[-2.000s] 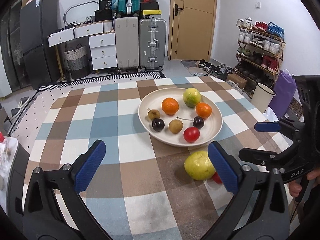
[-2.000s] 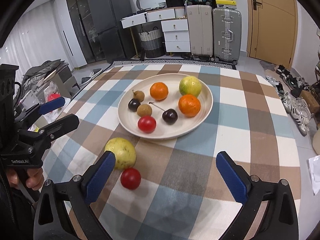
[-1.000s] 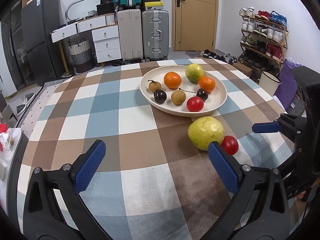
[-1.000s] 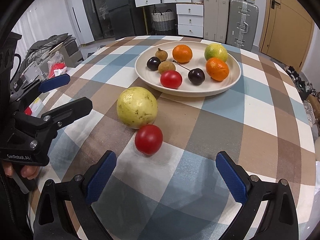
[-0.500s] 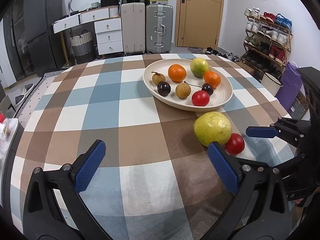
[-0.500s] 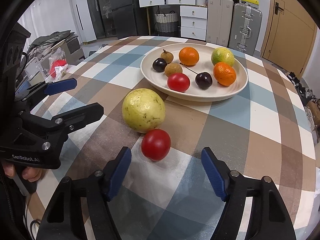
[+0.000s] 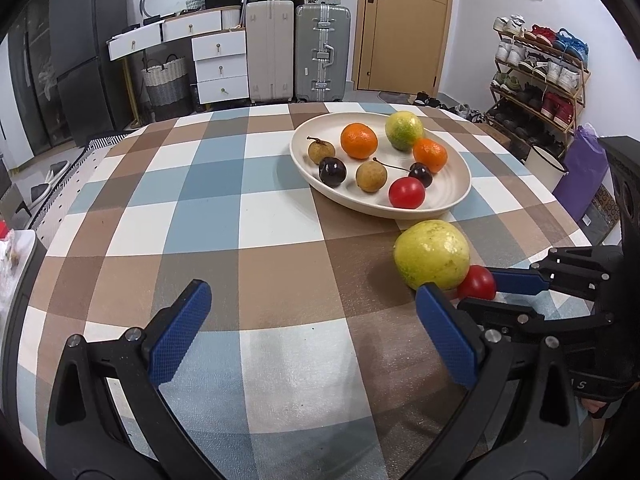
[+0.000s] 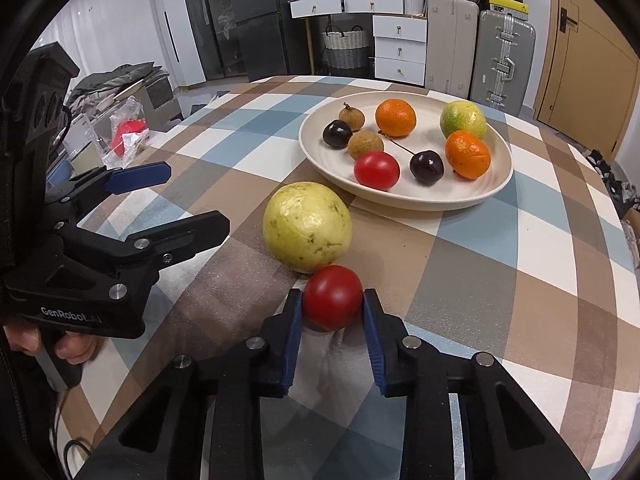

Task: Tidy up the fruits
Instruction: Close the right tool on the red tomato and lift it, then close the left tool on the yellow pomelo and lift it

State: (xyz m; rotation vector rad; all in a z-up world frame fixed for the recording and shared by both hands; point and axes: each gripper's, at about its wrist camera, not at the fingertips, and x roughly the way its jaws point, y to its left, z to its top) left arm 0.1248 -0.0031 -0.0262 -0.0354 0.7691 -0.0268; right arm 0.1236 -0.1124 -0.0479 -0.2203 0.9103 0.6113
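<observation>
Near the table's front edge, our right gripper [image 8: 333, 310] had both blue pads clamped on the small round red tomato [image 8: 332, 297], which touched the large yellow-green guava [image 8: 307, 227]. Farther off sat the cream plate [image 8: 496, 188] of fruit. Our left gripper [image 7: 316, 328] hovered spread apart, gripping nothing.

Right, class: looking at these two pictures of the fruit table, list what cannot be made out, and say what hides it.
- Red tomato on the cloth, left wrist view: mostly hidden behind the big yellow-green fruit and the right tool.
- Underside of that tomato, right wrist view: whether it is lifted off the cloth is unclear.
- Label on the left tool, right wrist view: too small to read fully.
</observation>
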